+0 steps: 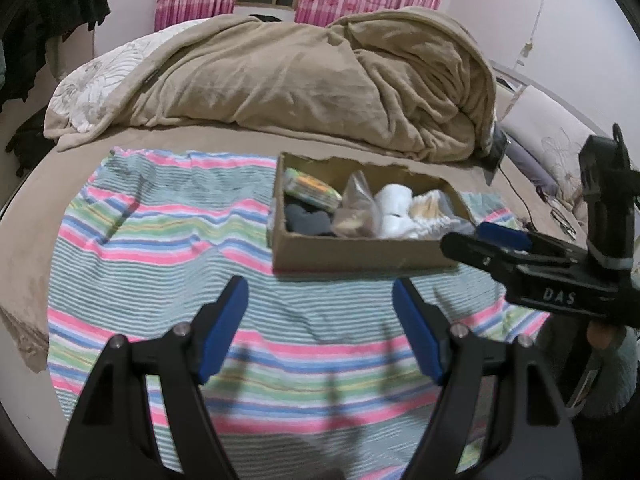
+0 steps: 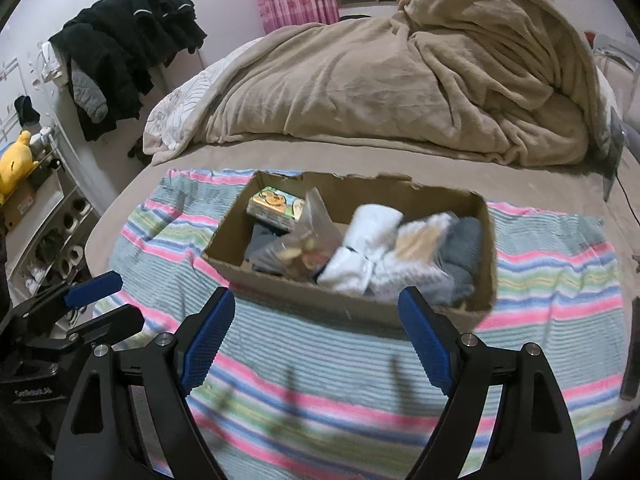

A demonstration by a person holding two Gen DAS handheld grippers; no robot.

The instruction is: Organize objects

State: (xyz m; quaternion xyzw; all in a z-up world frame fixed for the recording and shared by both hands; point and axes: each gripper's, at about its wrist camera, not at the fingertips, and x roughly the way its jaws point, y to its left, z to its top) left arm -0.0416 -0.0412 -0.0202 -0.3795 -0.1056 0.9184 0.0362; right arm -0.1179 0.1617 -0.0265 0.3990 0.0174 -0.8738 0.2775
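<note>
We hold both grippers empty, fingers spread: left gripper (image 1: 320, 320), right gripper (image 2: 316, 332). We'd approach cardboard box (image 2: 348, 304) squarely, pick white roll (image 2: 376, 220) first.

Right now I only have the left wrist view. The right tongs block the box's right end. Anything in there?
Observer: Yes, a grey knit cloth is bunched against the right wall of the cardboard box.
Operator: Right tongs carrying anything?
Observer: No. The right tongs are open and empty, just short of the box's near wall.
Operator: What's left of the bed?
Observer: A shoe rack, with a yellow plush toy near its top.
</note>
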